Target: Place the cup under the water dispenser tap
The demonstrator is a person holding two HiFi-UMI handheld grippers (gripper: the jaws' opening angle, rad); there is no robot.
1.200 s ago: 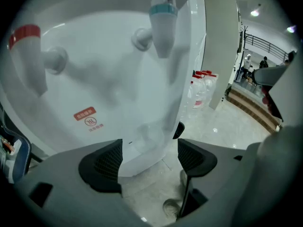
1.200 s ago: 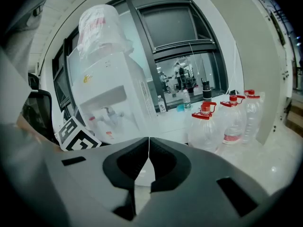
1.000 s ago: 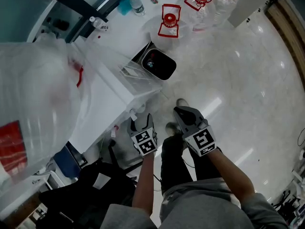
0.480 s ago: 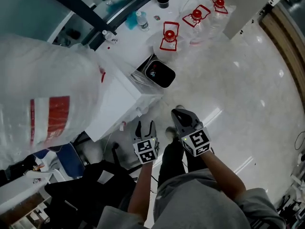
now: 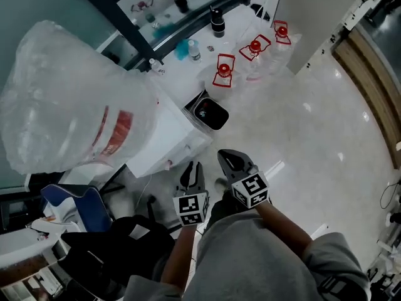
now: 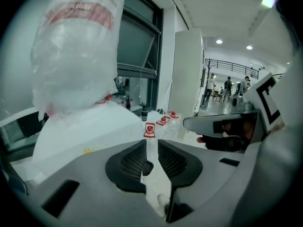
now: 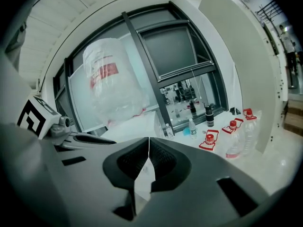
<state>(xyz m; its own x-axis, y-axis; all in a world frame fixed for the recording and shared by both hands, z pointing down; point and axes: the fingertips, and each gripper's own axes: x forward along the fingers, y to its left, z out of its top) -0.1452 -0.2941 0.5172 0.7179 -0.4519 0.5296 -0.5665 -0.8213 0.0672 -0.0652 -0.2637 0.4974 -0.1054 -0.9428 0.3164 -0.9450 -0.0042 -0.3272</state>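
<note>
The white water dispenser (image 5: 164, 135) stands at the left with a big clear bottle (image 5: 75, 118) on top; its tap side is hidden from the head view. No cup shows in any view. My left gripper (image 5: 191, 167) hangs in front of the dispenser. Its jaws are closing to a narrow gap with nothing between them (image 6: 151, 143). My right gripper (image 5: 225, 156) is beside it, shut and empty (image 7: 149, 141). The bottle (image 6: 75, 51) fills the upper left of the left gripper view. In the right gripper view the bottle (image 7: 111, 79) rises behind the jaws.
A black bin (image 5: 210, 113) stands just beyond the dispenser. Water jugs with red caps (image 5: 224, 74) and small bottles (image 5: 217, 22) line the window wall. A blue chair (image 5: 69, 202) and a black bag (image 5: 125, 246) sit at the lower left. People (image 6: 227, 86) stand far off.
Both grippers have risen and the view has pulled back from the dispenser. The left jaws have narrowed from wide open to a slim gap. The right jaws stay together.
</note>
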